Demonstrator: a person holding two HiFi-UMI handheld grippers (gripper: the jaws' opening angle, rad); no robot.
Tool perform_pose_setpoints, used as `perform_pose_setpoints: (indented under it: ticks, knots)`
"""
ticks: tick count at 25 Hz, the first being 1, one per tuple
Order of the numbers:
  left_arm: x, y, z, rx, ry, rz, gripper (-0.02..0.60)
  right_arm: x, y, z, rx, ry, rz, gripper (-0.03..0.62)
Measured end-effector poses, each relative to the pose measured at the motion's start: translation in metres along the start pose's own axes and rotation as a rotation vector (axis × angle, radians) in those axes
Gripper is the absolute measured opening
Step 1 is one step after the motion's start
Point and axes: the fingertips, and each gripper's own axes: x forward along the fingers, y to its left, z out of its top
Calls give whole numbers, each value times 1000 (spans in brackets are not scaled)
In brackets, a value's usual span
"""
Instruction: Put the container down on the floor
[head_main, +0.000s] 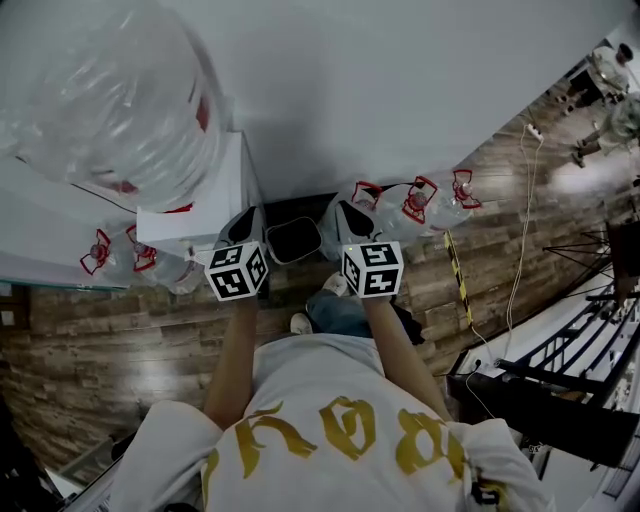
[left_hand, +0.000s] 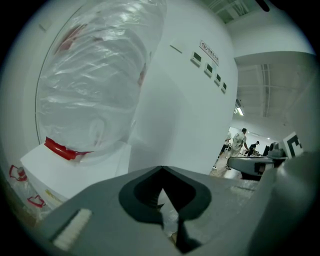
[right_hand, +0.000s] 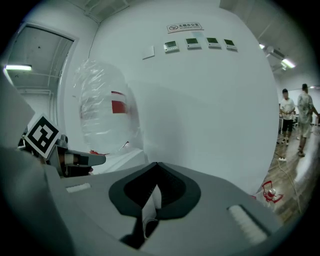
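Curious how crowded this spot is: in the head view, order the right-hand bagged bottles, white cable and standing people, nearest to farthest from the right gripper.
1. Bagged bottles, just right of the right gripper.
2. White cable, farther out to the right.
3. People, far top-right corner.

Glossy wood floor (head_main: 120, 345), clear crinkly plastic bottle (head_main: 110, 90), smooth dark container (head_main: 292, 240)
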Motion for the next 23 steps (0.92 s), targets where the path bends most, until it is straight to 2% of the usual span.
perform_pose_setpoints:
  ticks: [23]
  knots:
    - [-8,-7,-4,24,2,16,0,-8,-1,-10,37,12,4,25]
